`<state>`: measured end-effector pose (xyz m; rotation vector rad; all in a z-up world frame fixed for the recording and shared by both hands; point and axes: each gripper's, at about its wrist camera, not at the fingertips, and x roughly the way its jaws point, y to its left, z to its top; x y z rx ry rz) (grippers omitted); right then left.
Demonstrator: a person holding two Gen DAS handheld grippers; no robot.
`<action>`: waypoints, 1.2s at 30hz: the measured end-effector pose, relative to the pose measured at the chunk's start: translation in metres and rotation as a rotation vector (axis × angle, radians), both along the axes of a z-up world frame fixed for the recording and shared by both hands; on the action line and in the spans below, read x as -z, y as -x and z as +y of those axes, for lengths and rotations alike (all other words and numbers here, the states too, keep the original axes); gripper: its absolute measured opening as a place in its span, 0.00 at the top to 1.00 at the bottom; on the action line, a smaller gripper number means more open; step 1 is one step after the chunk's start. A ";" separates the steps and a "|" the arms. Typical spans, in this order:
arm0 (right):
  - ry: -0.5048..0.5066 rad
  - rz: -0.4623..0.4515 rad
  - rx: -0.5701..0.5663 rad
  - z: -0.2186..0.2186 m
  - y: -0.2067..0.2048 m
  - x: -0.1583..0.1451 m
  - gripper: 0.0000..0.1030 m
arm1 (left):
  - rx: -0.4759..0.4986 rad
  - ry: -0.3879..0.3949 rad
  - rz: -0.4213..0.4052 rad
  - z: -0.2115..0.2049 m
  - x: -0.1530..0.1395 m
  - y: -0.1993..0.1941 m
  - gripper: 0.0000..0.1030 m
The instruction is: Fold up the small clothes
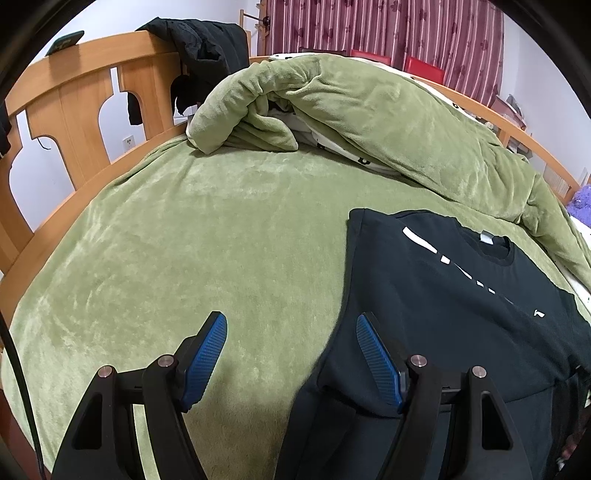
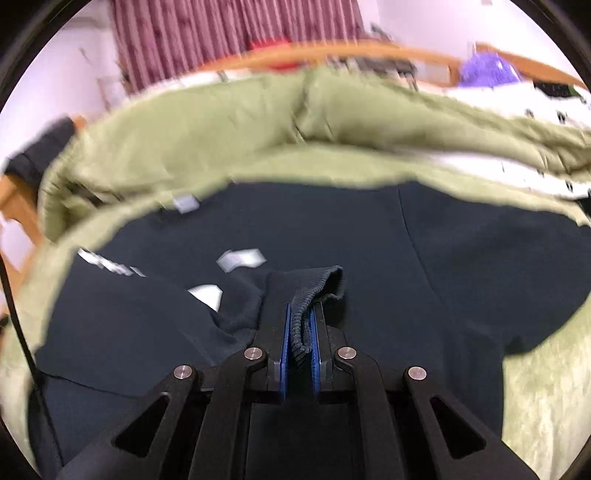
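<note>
A black T-shirt (image 1: 443, 295) with white print lies on the green bed cover (image 1: 203, 240), its left side folded in to a straight edge. My left gripper (image 1: 291, 325) is open and empty, hovering over the shirt's lower left edge, one finger above the cover and one above the shirt. In the blurred right wrist view my right gripper (image 2: 300, 314) is shut on a bunched hem or sleeve edge of the black T-shirt (image 2: 461, 258) and holds it over the shirt's body.
A rumpled green blanket (image 1: 388, 122) is heaped along the far side of the bed. The wooden headboard (image 1: 85, 96) stands at the left with dark clothes (image 1: 207, 40) hung over it. Striped curtains (image 1: 388, 26) hang behind.
</note>
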<state>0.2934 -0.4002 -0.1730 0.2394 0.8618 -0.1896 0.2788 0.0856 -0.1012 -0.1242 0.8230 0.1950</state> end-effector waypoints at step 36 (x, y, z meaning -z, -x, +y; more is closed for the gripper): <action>-0.029 -0.041 0.340 -0.269 0.104 -0.010 0.42 | 0.067 -0.035 0.001 -0.086 0.017 -0.036 0.23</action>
